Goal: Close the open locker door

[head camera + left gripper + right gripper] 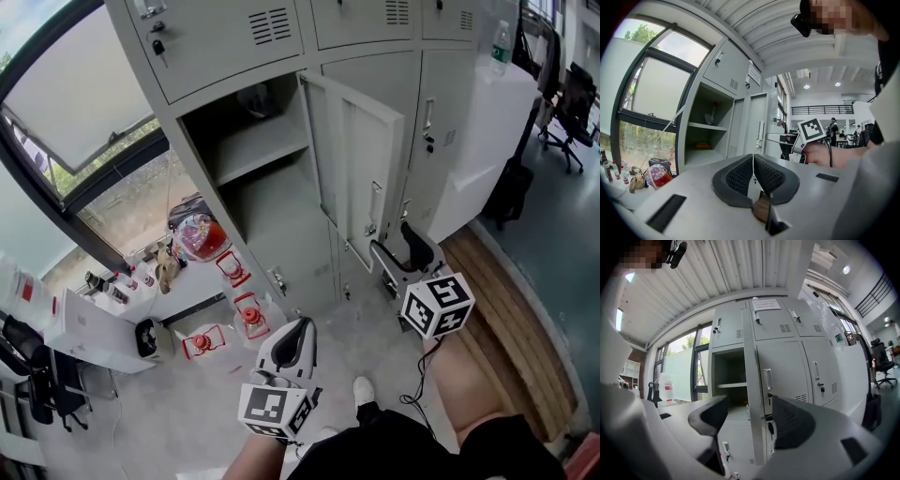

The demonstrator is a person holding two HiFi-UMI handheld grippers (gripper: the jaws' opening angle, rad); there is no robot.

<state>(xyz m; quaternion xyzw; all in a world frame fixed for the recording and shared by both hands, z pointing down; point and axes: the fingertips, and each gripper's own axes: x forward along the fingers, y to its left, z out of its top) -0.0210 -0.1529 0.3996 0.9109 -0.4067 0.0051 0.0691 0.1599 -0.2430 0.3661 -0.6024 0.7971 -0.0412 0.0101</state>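
Standing on what, and in what sort of room?

Pale speckled floor (187, 412), with a wooden platform (511, 309) on the right. Grey lockers (234, 37) fill the far wall. A window (84, 103) is on the left, and office chairs (572, 112) are at the far right.

Any writing to read?

A sheet (766, 304) is stuck on an upper locker, but its print is too small to read. The cubes (438, 305) carry only black square markers.

Where is the door?

The door (361, 159) stands swung out towards us, with the open compartment to its left. The right gripper (398, 248) is just beside the door's near lower edge; I can't tell if it touches. In the right gripper view, the door's edge shows in the gap between the jaws, beyond them.

And the jaws?

The right gripper's are wide apart, pressing on nothing. The left gripper (302, 330) hangs nearer and to the left, apart from the door, its jaws together with nothing between them.
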